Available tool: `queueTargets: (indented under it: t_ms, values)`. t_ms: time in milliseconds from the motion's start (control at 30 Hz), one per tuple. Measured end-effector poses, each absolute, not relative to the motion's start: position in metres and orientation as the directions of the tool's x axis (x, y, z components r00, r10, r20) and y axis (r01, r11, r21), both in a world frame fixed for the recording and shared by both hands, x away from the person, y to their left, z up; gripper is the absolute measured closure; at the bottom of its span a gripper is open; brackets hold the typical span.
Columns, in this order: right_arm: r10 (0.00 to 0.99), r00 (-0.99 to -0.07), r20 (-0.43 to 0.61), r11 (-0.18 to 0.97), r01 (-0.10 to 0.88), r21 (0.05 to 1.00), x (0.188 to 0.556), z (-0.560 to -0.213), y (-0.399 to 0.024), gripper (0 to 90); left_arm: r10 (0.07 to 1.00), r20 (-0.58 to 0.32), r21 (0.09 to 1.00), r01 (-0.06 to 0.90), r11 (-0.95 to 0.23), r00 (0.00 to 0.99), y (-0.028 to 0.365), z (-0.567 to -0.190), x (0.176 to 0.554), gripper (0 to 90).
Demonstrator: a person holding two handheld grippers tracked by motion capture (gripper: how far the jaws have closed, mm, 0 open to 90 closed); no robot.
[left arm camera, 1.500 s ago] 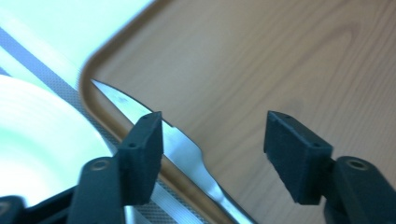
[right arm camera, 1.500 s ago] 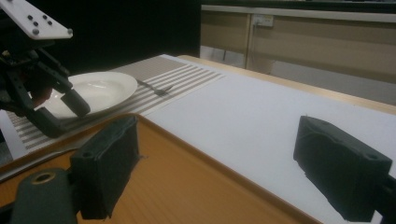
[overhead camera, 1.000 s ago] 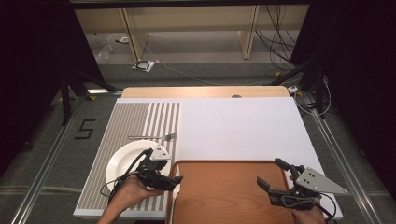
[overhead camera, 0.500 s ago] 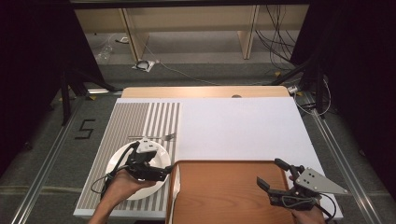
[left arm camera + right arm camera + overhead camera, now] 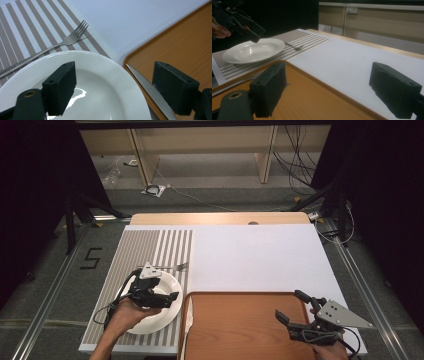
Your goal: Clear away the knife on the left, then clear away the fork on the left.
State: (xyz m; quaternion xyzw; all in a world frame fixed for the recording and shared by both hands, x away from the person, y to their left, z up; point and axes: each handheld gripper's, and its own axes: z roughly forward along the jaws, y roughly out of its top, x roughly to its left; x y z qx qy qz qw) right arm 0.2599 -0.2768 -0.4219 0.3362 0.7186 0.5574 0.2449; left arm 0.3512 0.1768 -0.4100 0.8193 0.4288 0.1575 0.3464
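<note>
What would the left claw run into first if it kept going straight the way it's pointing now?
Probably the round white ceramic plate: the open left claw hangs just above its bowl, angled down. Past the rim lie the silver table knife and the brown wooden tray, but depth is hard to judge.

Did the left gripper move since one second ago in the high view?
Yes. The left gripper moved left, away from the tray, and is now over the plate.

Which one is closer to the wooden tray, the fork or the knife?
The knife. Its blade lies right along the tray edge, beside the plate. The fork lies on the striped mat, behind the plate.
</note>
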Motion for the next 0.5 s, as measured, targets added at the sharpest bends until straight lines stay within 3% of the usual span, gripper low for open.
queueTargets:
  t_ms: [500]
  values:
    - [0.756, -0.654, 0.021, 0.153, 0.208, 0.966, 0.260, -0.422, -0.277, 15.2, 0.838, -0.032, 0.704, 0.607, -0.369, 0.545, 0.190, -0.413, 0.365, 19.6]
